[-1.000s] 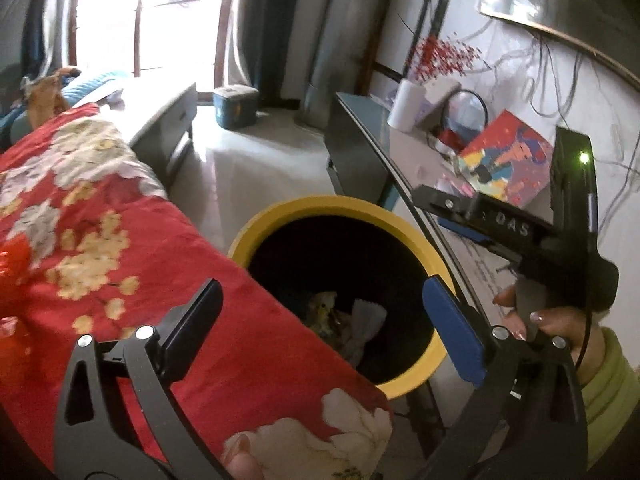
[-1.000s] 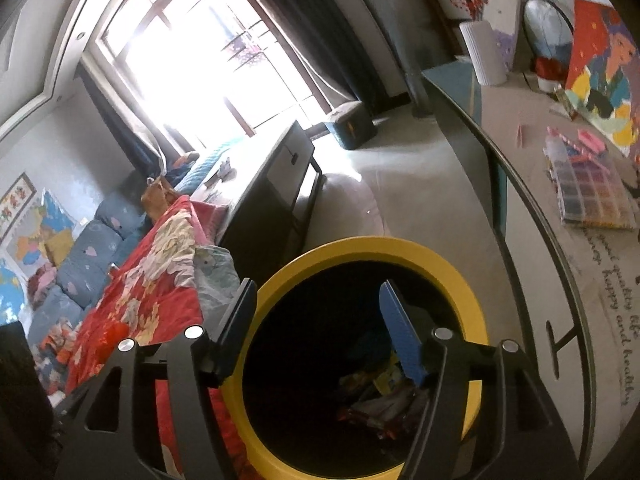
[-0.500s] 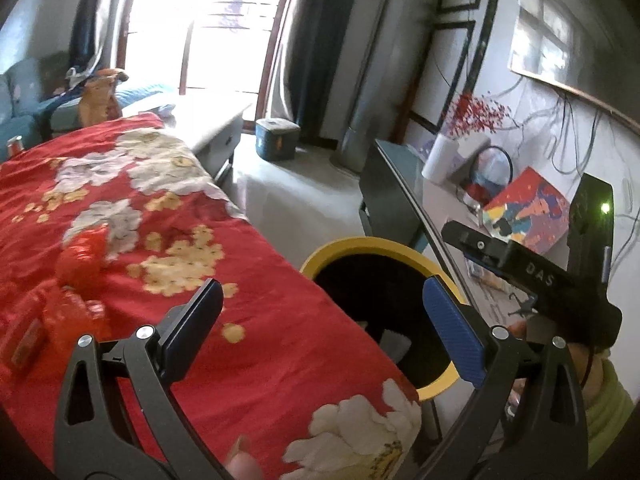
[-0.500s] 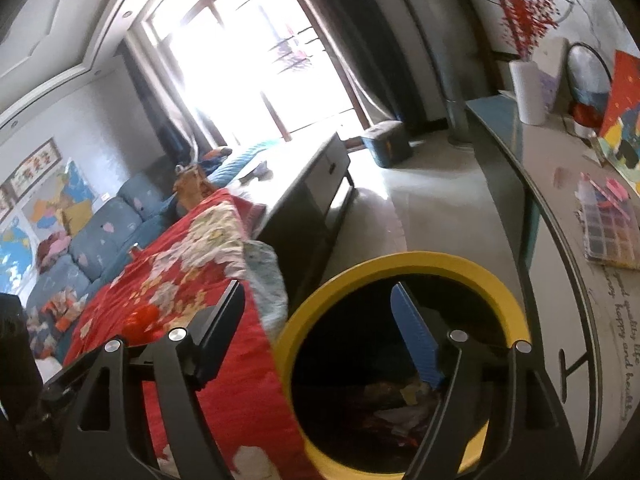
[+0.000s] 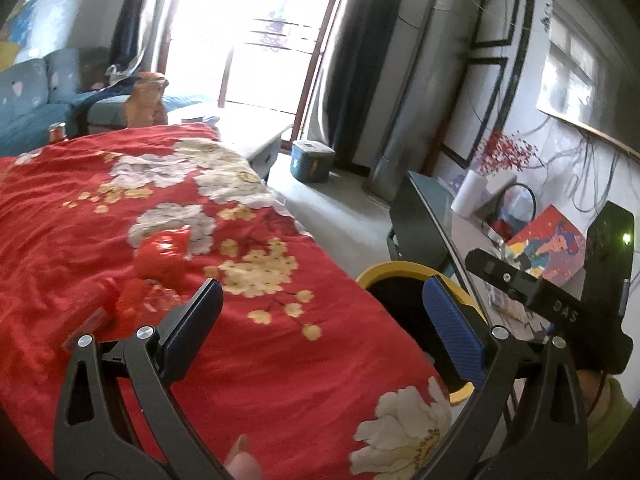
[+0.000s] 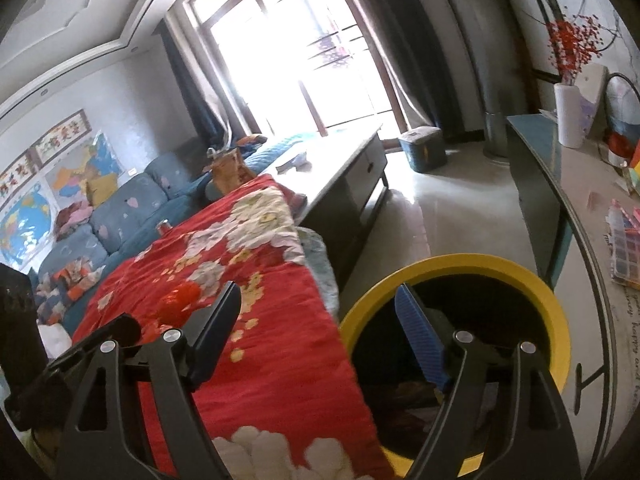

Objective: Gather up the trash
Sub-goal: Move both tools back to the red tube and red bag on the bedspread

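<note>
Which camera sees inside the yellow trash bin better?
The right wrist view: the yellow trash bin shows nearly its whole rim and some dark trash at the bottom. In the left wrist view the bin is mostly hidden behind the red blanket and the fingers.

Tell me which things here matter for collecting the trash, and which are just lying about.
For the job:
- red wrappers on the red cloth
- yellow bin, some trash already inside
- left gripper and right gripper, both open and empty

Just lying about:
- paper roll
- colourful picture
- bead box
- teal box on the floor
- sofa
</note>
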Demonstrator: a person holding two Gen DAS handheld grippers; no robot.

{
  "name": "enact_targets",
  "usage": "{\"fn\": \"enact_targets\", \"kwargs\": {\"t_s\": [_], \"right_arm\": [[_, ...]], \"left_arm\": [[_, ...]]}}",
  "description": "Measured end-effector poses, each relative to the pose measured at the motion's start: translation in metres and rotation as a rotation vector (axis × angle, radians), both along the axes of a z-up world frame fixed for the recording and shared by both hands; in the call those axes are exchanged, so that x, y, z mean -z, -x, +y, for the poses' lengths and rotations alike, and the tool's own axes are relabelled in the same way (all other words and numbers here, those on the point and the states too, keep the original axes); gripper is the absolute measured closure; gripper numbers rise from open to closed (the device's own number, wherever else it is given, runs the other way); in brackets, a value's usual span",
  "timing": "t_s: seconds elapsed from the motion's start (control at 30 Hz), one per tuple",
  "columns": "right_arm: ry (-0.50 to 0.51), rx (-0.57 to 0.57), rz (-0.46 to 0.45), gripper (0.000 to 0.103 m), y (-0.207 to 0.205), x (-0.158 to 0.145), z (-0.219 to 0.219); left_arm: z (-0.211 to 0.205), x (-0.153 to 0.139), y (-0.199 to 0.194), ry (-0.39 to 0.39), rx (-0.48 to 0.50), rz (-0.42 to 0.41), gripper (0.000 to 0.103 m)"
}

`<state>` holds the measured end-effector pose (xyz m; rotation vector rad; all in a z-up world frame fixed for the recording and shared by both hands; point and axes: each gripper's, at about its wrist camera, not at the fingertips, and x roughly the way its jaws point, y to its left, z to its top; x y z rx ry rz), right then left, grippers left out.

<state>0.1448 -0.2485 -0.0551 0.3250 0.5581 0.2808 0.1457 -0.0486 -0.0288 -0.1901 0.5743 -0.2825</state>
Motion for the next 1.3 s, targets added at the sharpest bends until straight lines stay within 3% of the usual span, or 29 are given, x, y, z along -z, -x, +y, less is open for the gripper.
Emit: {"fn": "enact_targets", "kwargs": {"t_s": [0.83, 1.3], "right_arm": [[0.050, -0.220, 0.031, 0.026, 0.003, -0.002, 0.092], [0.091, -0.351, 0.064, 0.026, -0.013, 0.002, 0.156]], "left_arm": [[0.100, -0.008, 0.018, 0.046, -0.230, -0.037, 0.011], [0.176, 0.013, 0.017, 0.036, -0.367, 0.070, 0.011]]}}
